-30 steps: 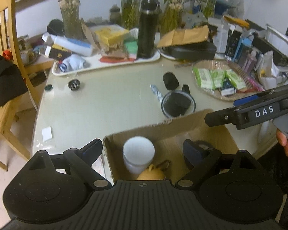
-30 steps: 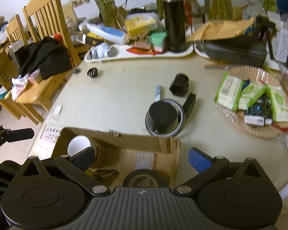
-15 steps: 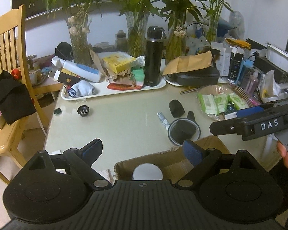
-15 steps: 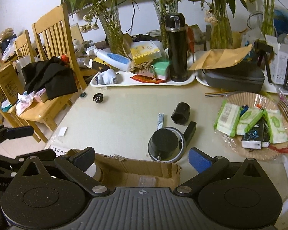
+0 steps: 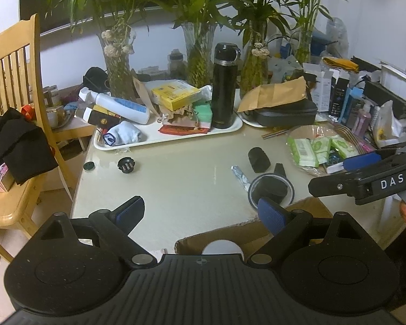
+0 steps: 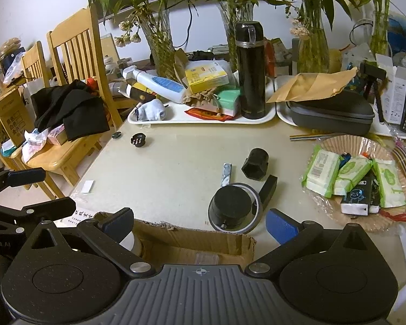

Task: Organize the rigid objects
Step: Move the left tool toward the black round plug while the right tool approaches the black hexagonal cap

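A torn cardboard box (image 6: 192,239) stands at the table's near edge with a white cup (image 6: 128,239) in its left end. Just beyond it lie a black cylinder (image 6: 231,205) inside a tape ring, a black hexagonal cap (image 6: 255,163), a small black block (image 6: 268,189) and a silvery stick (image 6: 226,174). Farther left are a black plug (image 6: 138,139) and a dark disc (image 6: 117,135). My right gripper (image 6: 200,222) hovers open over the box's far wall, holding nothing. My left gripper (image 5: 200,212) is open and holds nothing above the box (image 5: 230,235) and the cup (image 5: 221,247).
A white tray (image 6: 176,117) at the back carries a black thermos (image 6: 250,70), bottles and boxes. A black case (image 6: 333,111) and a wicker basket (image 6: 335,143) of wipe packs fill the right. Wooden chairs (image 6: 75,54) with dark clothing stand left. Glass vases line the wall.
Both views have tilted upward: the box has slid to the bottom of each frame and the plants now show. Both grippers stayed open and nothing on the table moved.
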